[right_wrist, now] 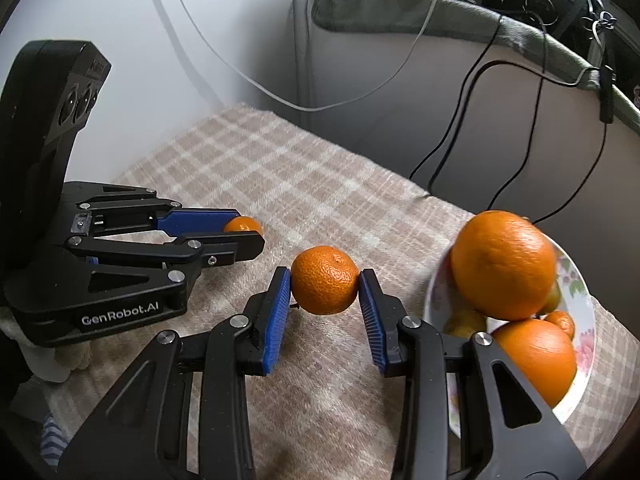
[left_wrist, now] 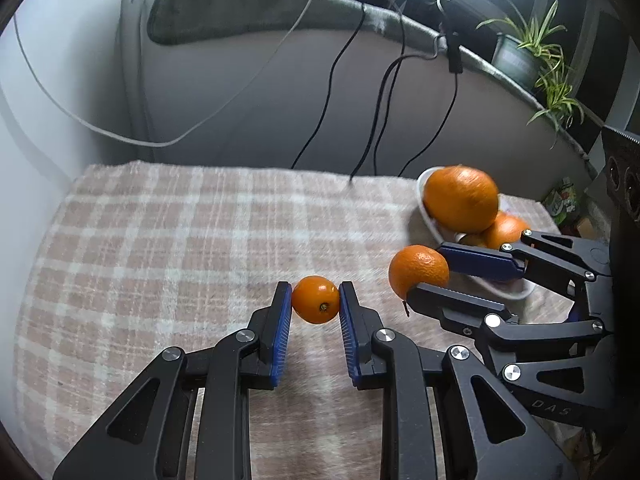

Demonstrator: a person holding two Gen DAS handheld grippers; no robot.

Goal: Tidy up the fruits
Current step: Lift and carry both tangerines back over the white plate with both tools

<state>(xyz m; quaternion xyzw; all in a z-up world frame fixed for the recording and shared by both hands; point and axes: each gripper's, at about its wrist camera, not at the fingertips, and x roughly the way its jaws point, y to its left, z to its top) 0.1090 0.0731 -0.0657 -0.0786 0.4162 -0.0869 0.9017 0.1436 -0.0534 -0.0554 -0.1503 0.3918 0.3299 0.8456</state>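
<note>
My left gripper (left_wrist: 316, 300) is shut on a small smooth orange (left_wrist: 316, 299) just above the checked cloth. It also shows in the right wrist view (right_wrist: 244, 227), at the left. My right gripper (right_wrist: 325, 286) is shut on a rough-skinned mandarin (right_wrist: 324, 280), also seen in the left wrist view (left_wrist: 418, 270). A white floral plate (right_wrist: 580, 304) at the right holds a big orange (right_wrist: 504, 264), another orange (right_wrist: 536, 356) and smaller fruits. The plate (left_wrist: 424, 196) lies just behind my right gripper in the left wrist view.
The checked beige cloth (left_wrist: 180, 240) covers the table. Black and white cables (left_wrist: 332, 92) hang down the wall behind. A potted plant (left_wrist: 532, 52) stands on the ledge at the far right.
</note>
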